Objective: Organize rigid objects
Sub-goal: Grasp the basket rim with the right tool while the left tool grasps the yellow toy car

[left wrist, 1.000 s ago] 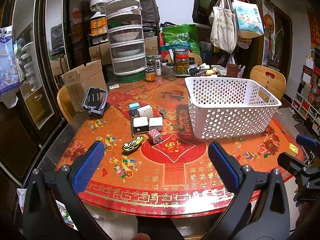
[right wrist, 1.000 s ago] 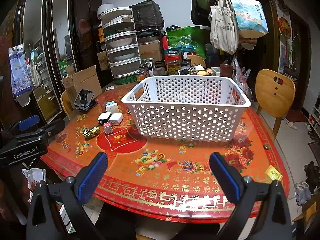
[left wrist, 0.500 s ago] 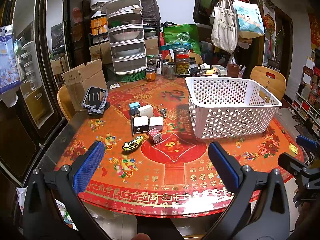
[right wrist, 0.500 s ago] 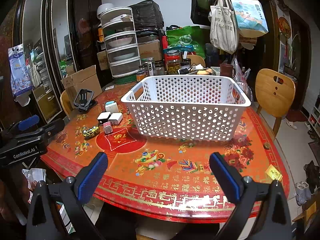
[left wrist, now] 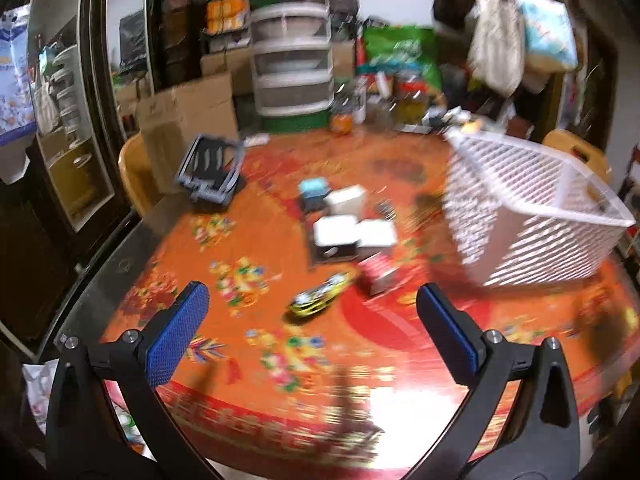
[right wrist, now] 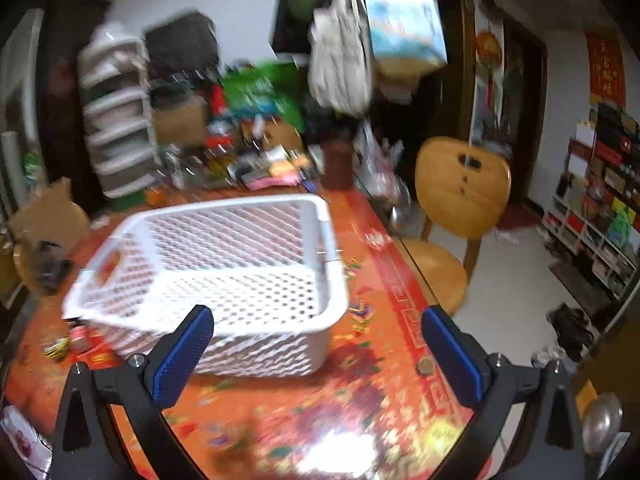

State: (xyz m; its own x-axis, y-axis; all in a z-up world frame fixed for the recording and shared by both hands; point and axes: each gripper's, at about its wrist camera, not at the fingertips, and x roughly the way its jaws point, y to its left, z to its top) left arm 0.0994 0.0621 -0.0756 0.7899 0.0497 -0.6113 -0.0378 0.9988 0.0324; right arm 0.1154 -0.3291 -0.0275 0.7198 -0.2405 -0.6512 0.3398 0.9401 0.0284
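Left hand-held gripper [left wrist: 312, 320]: spread wide, holding nothing.
Right hand-held gripper [right wrist: 318, 338]: spread wide, holding nothing.
Basket [right wrist: 328, 240]: interior looks bare.

Round table [left wrist: 160, 280] under red-orange patterned cover. White perforated basket [left wrist: 528, 216] on right part. Left of basket, tight cluster of small boxes [left wrist: 344, 224]; patterned red cube [left wrist: 378, 274] and yellow-green toy car [left wrist: 320, 300] nearer front edge. Black stand [left wrist: 210, 174] at far left. Jars and clutter [right wrist: 256, 164] along far edge, blurred.
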